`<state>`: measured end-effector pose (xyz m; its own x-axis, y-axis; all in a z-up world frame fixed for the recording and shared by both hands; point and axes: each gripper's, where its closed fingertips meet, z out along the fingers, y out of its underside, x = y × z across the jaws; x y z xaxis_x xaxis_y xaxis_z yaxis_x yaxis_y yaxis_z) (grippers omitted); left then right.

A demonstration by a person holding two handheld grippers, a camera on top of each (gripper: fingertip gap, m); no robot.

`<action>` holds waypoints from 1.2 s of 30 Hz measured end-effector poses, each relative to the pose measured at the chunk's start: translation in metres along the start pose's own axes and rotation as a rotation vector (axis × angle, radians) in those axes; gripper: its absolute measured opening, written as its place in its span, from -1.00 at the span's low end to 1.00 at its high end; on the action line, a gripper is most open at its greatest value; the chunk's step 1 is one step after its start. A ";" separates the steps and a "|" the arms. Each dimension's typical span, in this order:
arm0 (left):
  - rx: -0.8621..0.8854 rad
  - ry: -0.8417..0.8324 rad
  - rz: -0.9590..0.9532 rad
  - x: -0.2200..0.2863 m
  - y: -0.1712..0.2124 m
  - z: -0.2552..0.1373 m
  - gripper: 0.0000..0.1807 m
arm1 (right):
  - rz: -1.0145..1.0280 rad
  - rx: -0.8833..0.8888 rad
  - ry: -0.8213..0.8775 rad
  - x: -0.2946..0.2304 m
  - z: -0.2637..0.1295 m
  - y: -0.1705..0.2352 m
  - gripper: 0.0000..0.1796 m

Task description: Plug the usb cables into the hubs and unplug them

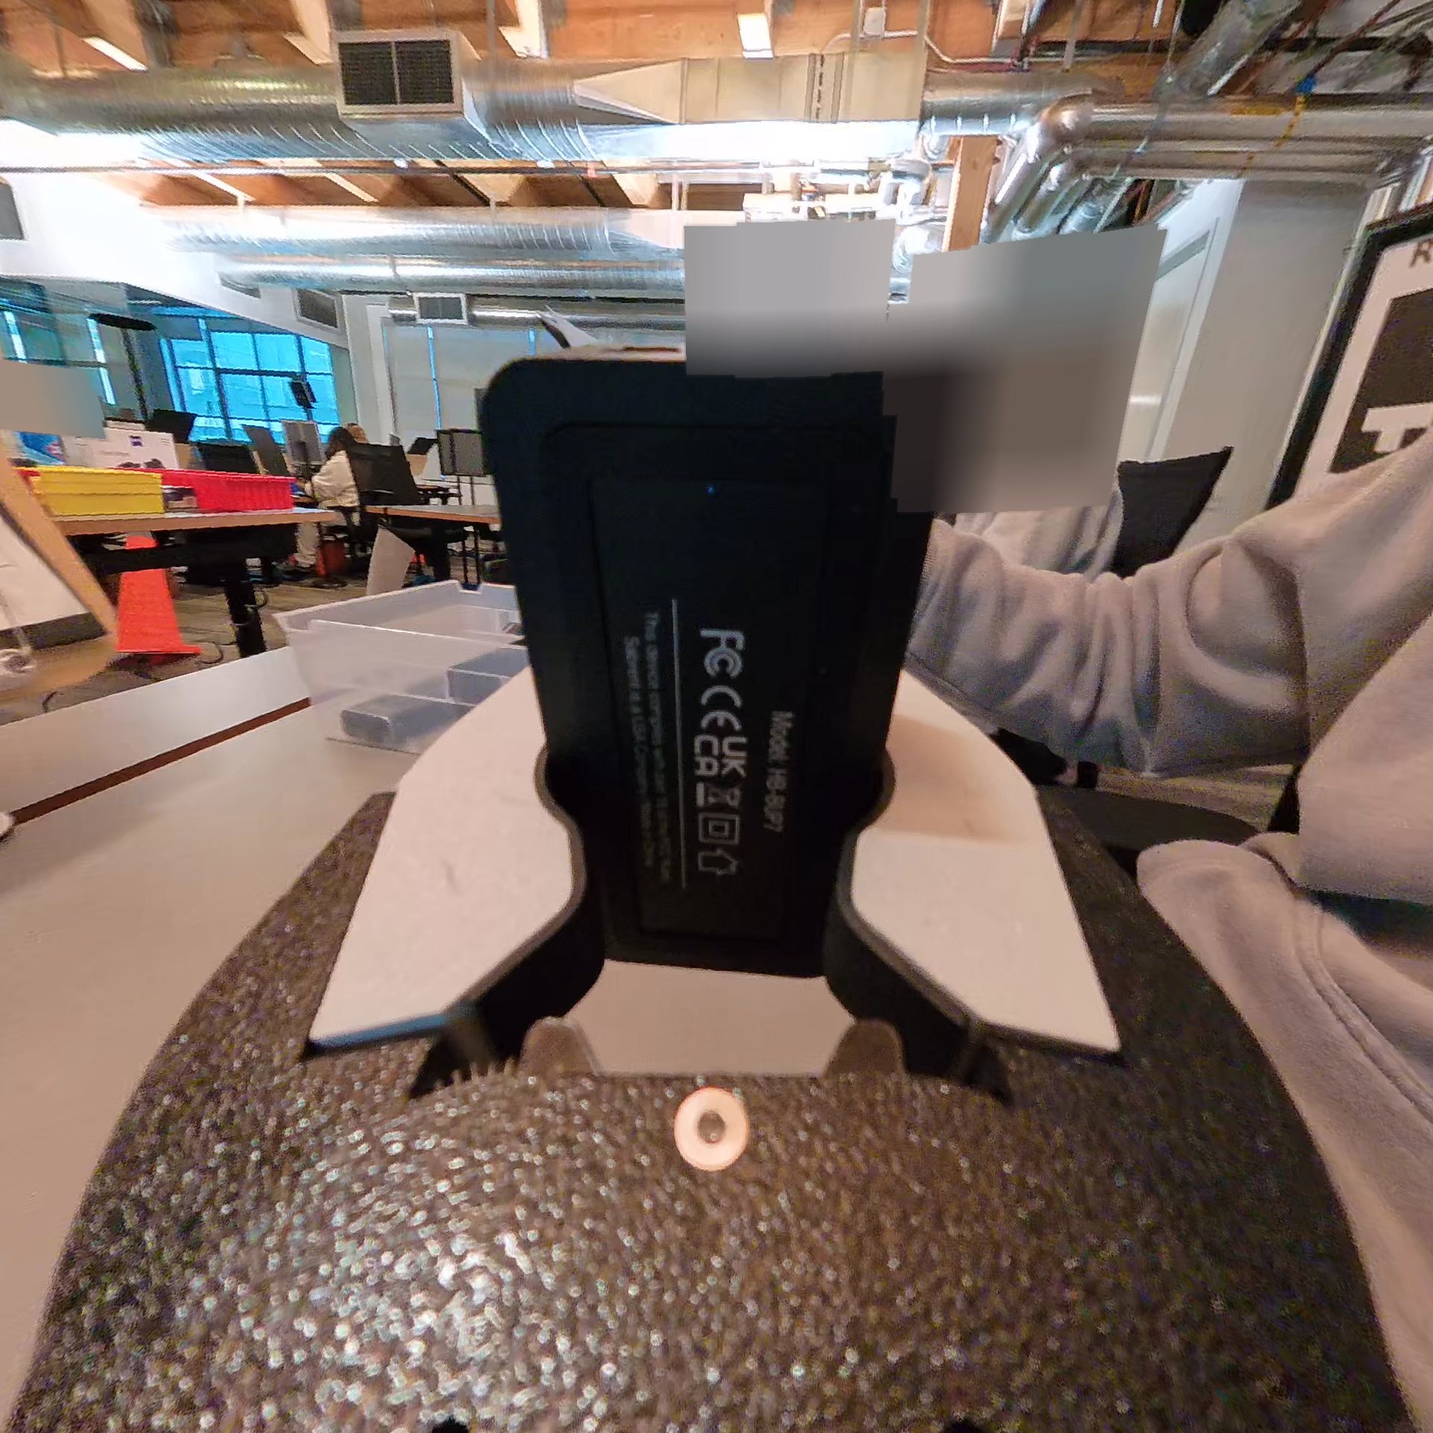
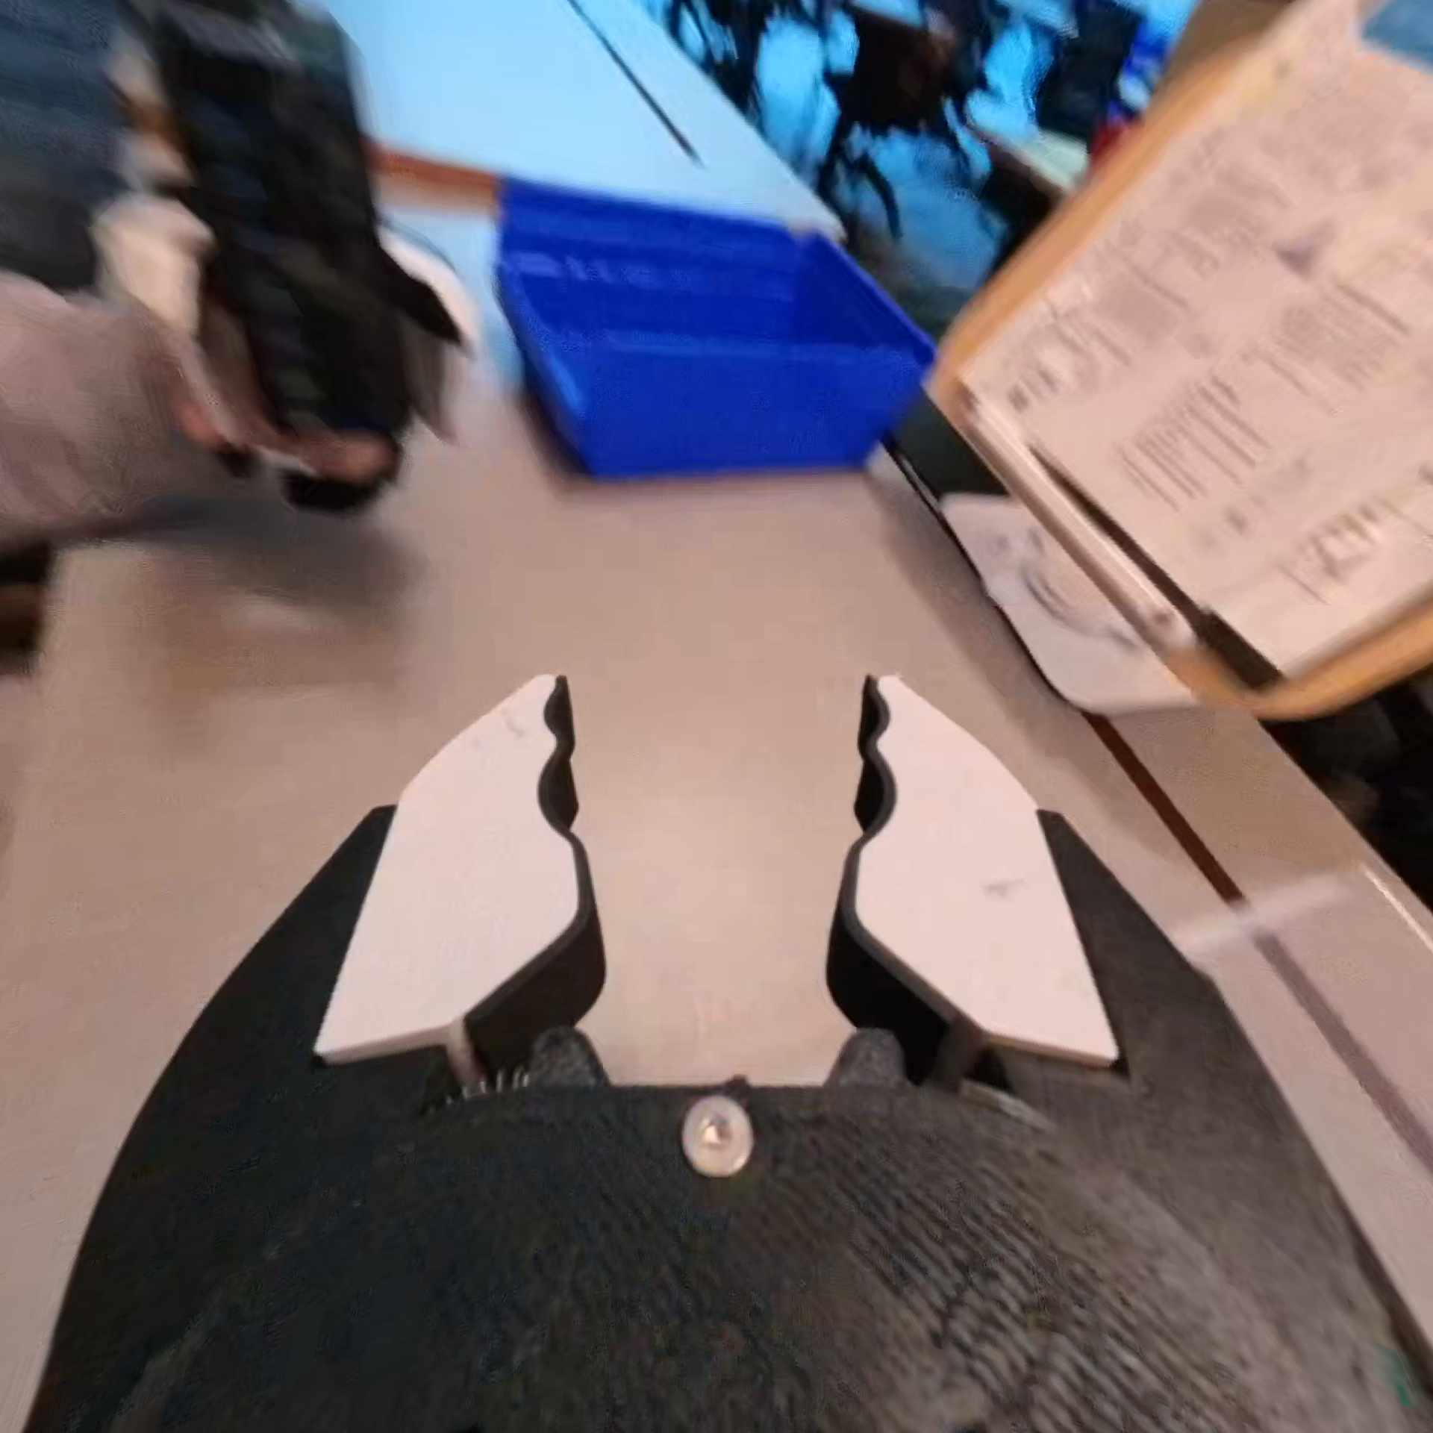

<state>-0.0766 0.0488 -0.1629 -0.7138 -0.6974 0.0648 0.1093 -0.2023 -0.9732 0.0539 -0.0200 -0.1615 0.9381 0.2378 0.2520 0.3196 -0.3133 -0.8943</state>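
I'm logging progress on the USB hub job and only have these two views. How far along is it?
Done: the left gripper has picked up a black hub and holds it raised, its underside facing the camera. In hand: the right gripper is open and empty over the table, near a blue bin. Left: no cable shows, so plugging and unplugging seem still ahead.

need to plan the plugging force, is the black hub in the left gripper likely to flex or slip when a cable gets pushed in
The black hub looks like a rigid, flat-sided plastic block, so it probably won't flex. The left gripper clamps only its lower part, with most of it standing above the fingers, so a push near the top could lever it. Its smooth sides might slip.
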 end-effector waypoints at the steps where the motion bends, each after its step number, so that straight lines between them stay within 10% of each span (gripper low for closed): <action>1: -0.007 0.013 0.004 0.003 0.002 0.003 -0.20 | 0.004 0.090 -0.058 -0.028 0.011 -0.024 -0.19; 10: -0.082 0.084 0.060 0.024 0.020 0.026 -0.21 | -0.014 0.109 -0.291 -0.132 0.081 -0.080 -0.20; 24: -0.130 0.042 0.189 0.022 0.034 0.033 -0.19 | -0.102 0.073 -0.279 -0.136 0.084 -0.072 -0.40; 36: -0.108 -0.180 0.125 -0.016 0.030 0.021 -0.09 | -0.317 -0.480 0.513 0.142 -0.051 -0.014 -0.38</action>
<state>-0.0469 0.0393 -0.1886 -0.5634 -0.8257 -0.0288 0.1074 -0.0387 -0.9935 0.1894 -0.0285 -0.0941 0.6993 -0.0363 0.7139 0.4963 -0.6940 -0.5215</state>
